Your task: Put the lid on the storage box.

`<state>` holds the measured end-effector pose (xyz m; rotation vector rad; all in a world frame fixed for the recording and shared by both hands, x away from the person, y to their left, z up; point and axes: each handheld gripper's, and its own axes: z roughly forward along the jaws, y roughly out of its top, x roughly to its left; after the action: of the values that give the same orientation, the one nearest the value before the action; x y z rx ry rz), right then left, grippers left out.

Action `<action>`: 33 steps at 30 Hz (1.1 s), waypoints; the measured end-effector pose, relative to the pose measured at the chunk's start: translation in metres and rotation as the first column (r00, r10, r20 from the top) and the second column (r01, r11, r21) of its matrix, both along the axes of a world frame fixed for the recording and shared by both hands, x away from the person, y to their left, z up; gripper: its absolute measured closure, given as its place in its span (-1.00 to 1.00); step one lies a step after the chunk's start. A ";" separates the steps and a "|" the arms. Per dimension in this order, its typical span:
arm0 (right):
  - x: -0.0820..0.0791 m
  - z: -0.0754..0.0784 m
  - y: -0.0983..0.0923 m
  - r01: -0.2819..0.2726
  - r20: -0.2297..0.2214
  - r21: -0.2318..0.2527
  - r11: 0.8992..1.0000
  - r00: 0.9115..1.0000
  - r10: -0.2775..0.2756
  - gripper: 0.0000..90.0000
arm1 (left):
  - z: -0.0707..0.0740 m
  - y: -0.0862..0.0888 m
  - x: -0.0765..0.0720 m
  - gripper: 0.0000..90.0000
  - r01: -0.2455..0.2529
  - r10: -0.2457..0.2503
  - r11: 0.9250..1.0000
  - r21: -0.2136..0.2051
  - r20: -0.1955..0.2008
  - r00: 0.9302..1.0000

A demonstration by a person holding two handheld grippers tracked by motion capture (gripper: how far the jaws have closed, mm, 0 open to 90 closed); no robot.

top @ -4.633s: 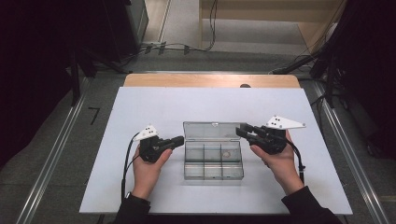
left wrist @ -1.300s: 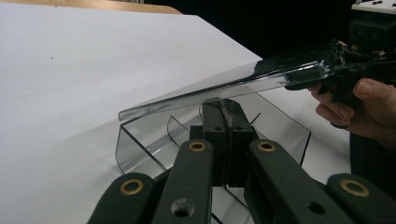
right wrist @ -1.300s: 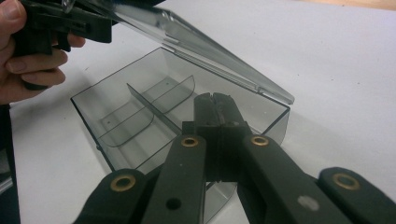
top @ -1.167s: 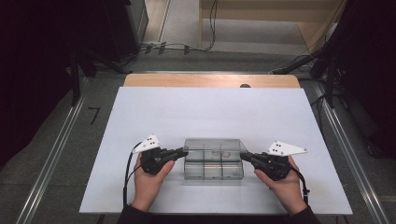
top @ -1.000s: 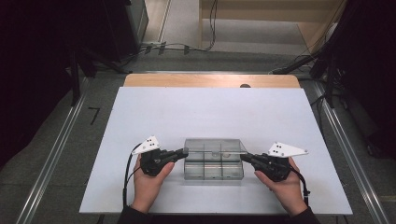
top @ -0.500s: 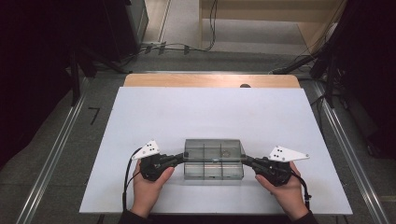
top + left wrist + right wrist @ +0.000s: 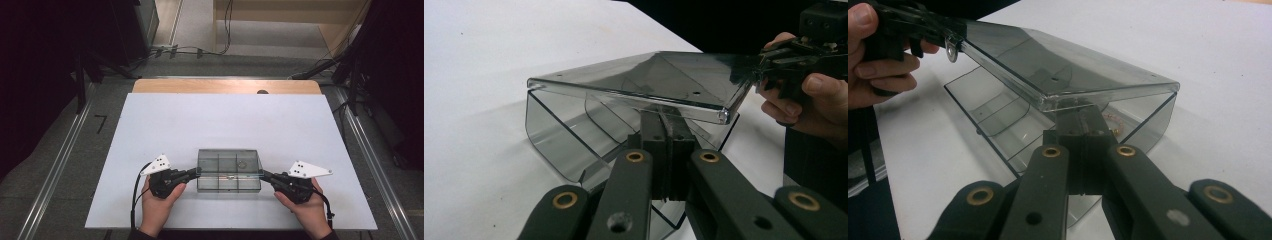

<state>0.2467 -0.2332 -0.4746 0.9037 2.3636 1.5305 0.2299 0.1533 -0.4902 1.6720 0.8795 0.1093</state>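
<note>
A clear smoky plastic compartment box (image 7: 227,184) sits near the front of the white table. Its hinged lid (image 7: 229,160) hangs tilted over the base, front edge raised. My left gripper (image 7: 196,172) is shut on the lid's left front corner, and my right gripper (image 7: 263,174) is shut on its right front corner. In the left gripper view the jaws (image 7: 663,114) meet under the lid (image 7: 649,75), with the right gripper (image 7: 769,60) at the far corner. In the right gripper view the jaws (image 7: 1083,114) sit beneath the lid (image 7: 1063,65), and the left gripper (image 7: 943,35) holds the opposite corner. A small chain-like item (image 7: 1110,122) lies in one compartment.
The white table top (image 7: 225,120) stretches wide behind and beside the box. A wooden strip (image 7: 225,86) borders its far edge. Metal rails (image 7: 57,165) run along both sides on the floor, and cables (image 7: 185,50) lie beyond the table.
Since 4.6 s ago the lid has come down from lying open behind the base to hanging over it. Both hands have drawn slightly nearer the front edge over the last second.
</note>
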 end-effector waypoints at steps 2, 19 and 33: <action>-0.001 -0.001 0.000 -0.004 0.004 -0.003 1.000 1.000 0.004 0.94 | -0.001 0.000 -0.001 0.98 0.000 0.000 1.000 0.004 -0.001 1.000; -0.011 -0.010 -0.006 -0.002 -0.011 -0.020 1.000 1.000 0.002 0.94 | -0.007 0.002 -0.012 0.98 0.000 0.000 1.000 0.024 -0.024 1.000; -0.019 -0.017 -0.007 -0.005 -0.019 -0.040 0.999 1.000 0.004 0.94 | -0.011 0.004 -0.020 0.98 -0.001 0.003 0.999 0.051 -0.039 0.999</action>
<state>0.2273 -0.2404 -0.4912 0.9083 2.4020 1.4765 0.2099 0.1574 -0.5015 1.7263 0.9145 0.1015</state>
